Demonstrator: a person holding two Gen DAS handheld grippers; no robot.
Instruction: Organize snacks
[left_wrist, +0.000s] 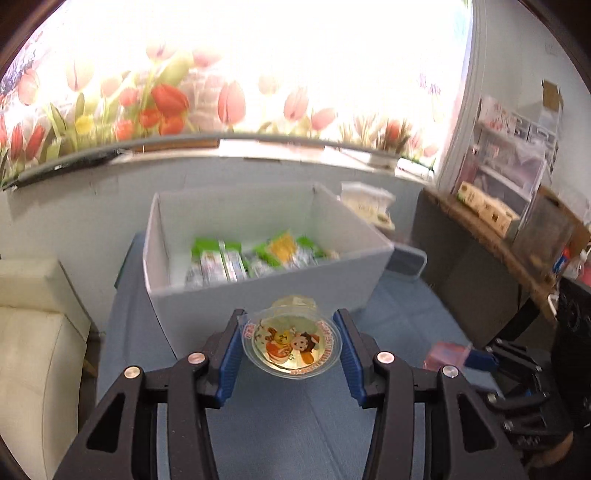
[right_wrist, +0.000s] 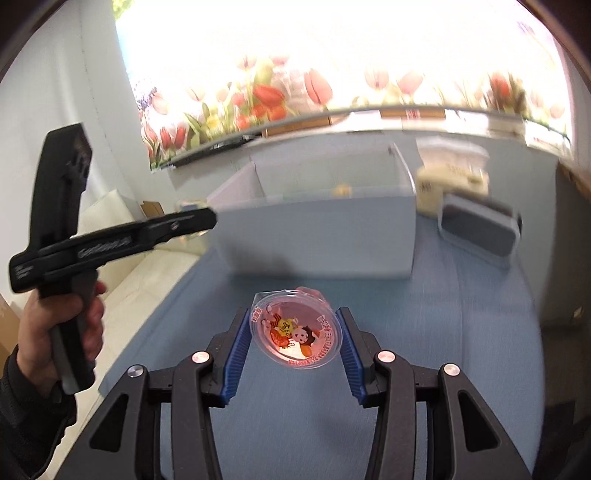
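Meanwhile, two jelly cups are held aloft over a blue cloth-covered table (left_wrist: 258, 424). Left gripper (left_wrist: 291, 345) clamps a yellow jelly cup (left_wrist: 291, 343) betw. its blue pads, foil lid facing the camera. Right gripper (right_wrist: 293, 338) likewise squeezes a pink jelly cup (right_wrist: 295, 332). Straight ahead of both sits the white box (left_wrist: 266, 291), its near wall just beyond the left cup; green & yellow snack packs (left_wrist: 255, 254) fill the box floor. Bare cloth lies open below & to the right of the fingers. A grey lidded container (right_wrist: 478, 236) leans beyond the box's right corner, well apart. A hand (right_wrist: 55, 332) grips the left tool's handle w/ dark sleeve showing.
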